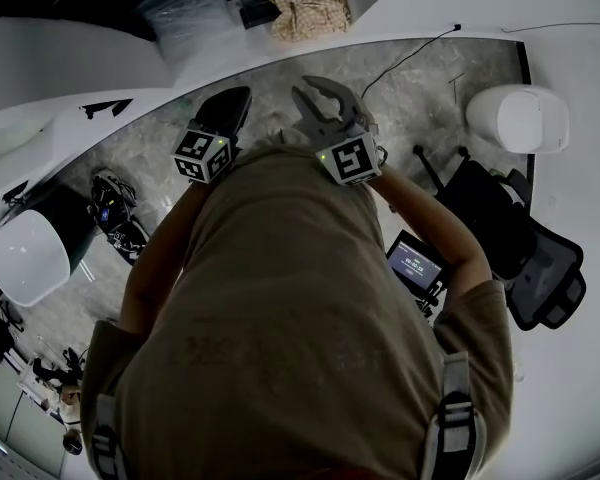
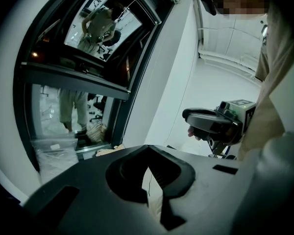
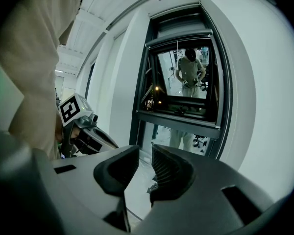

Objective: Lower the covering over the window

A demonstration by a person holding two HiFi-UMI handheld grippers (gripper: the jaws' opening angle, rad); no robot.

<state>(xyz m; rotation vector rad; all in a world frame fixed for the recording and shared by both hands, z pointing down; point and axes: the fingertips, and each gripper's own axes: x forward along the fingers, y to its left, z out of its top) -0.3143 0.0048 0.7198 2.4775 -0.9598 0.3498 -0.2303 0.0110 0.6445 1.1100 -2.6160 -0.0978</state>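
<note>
White walls (image 3: 120,82) frame a tall dark window (image 3: 186,82), its glass bare through all the height that shows and mirroring the person (image 1: 300,348) who stands facing it. The covering is down over no pane. It is presumably gathered in the housing (image 3: 179,21) at the head of the frame, though the view is too dim to be sure. Both tools hang at chest height, well apart from the window. The left tool (image 2: 148,151) has its jaws pressed together on nothing, and the right tool (image 3: 143,163) stands partly spread and empty. I judge the lowering not yet begun: reaching, gripping and pulling all remain.
</note>
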